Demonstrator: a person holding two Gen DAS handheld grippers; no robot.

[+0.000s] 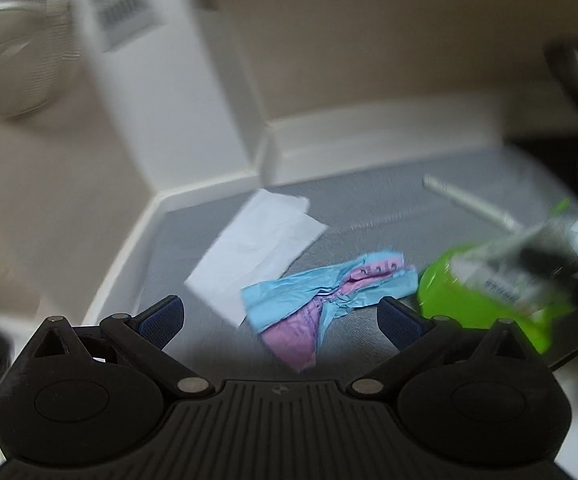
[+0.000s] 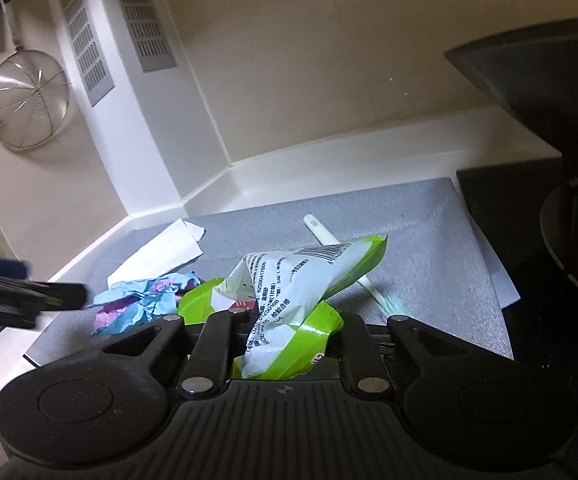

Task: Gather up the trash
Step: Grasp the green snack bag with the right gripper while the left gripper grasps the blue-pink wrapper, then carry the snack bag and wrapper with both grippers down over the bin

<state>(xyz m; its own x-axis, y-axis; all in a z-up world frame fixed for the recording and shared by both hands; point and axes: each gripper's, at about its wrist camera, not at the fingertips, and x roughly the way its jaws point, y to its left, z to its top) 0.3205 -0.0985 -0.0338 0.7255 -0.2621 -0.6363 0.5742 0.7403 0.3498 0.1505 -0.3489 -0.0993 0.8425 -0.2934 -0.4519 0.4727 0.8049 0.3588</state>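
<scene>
At lower centre of the right wrist view, the light, crinkly green wrapper (image 2: 285, 300) is clamped mid-body by the right gripper (image 2: 285, 320); the left gripper (image 1: 281, 316) is spread wide, empty

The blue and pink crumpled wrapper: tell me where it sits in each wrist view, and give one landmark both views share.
Left wrist view: the blue and pink wrapper lies at lower centre on the grey mat, just ahead of the open left claw.
Right wrist view: it lies at lower left, beside the green and white packet.
Shared landmark: the white folded paper, just behind the wrapper toward the wall corner.
</scene>
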